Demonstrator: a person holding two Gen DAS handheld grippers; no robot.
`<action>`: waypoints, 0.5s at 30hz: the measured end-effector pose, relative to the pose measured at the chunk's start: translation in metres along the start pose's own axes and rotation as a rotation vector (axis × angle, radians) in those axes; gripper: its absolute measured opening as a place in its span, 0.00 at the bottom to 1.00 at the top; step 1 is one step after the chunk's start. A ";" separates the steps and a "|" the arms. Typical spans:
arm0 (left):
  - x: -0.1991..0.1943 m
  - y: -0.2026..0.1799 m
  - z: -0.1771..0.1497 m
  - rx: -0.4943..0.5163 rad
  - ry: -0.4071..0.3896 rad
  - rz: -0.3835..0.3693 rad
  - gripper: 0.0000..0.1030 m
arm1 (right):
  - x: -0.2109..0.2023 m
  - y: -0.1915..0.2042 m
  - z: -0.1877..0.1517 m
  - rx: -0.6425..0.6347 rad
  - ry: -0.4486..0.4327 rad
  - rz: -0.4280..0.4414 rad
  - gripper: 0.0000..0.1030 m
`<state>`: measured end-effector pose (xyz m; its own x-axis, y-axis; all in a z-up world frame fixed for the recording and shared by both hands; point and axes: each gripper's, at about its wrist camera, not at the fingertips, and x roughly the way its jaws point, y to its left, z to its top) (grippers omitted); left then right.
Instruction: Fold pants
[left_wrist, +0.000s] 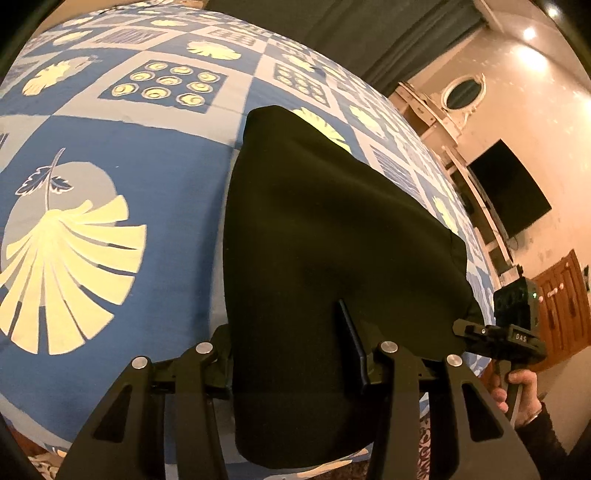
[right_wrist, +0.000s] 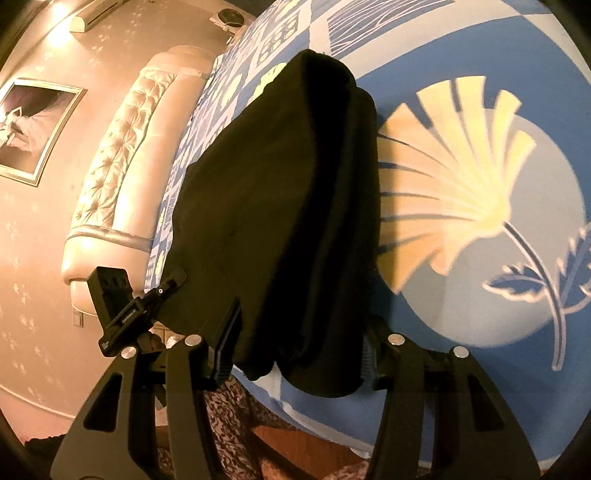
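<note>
One pair of black pants (left_wrist: 332, 229) lies folded on the bed's blue patterned bedspread (left_wrist: 129, 122). Two grippers: left gripper (left_wrist: 291, 354) and right gripper (right_wrist: 299, 347), each with jaws apart, straddling the near edge.

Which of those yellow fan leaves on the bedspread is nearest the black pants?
The partly hidden leaf, which the black pants overlap at their far end; the big fan leaf lies clear beside them.

Plain black cloth pants (left_wrist: 325, 229) lie on a blue-and-grey checked bedspread (left_wrist: 155, 155), printed with cream fan leaves and ringed circles.
</note>
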<state>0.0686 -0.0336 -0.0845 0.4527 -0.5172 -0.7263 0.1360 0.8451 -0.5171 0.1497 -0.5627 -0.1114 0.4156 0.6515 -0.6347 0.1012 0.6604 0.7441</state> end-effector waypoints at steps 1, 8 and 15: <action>-0.001 0.002 0.000 -0.002 -0.001 0.001 0.44 | 0.002 0.001 0.001 0.001 0.000 0.001 0.50; -0.006 0.007 0.001 -0.006 -0.004 0.003 0.44 | 0.009 0.003 0.002 0.009 -0.002 0.004 0.50; -0.006 0.007 0.002 -0.006 -0.004 0.003 0.44 | 0.009 0.005 0.002 0.012 -0.004 0.002 0.50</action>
<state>0.0685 -0.0246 -0.0832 0.4568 -0.5142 -0.7259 0.1295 0.8458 -0.5176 0.1563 -0.5543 -0.1132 0.4190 0.6511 -0.6328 0.1117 0.6547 0.7476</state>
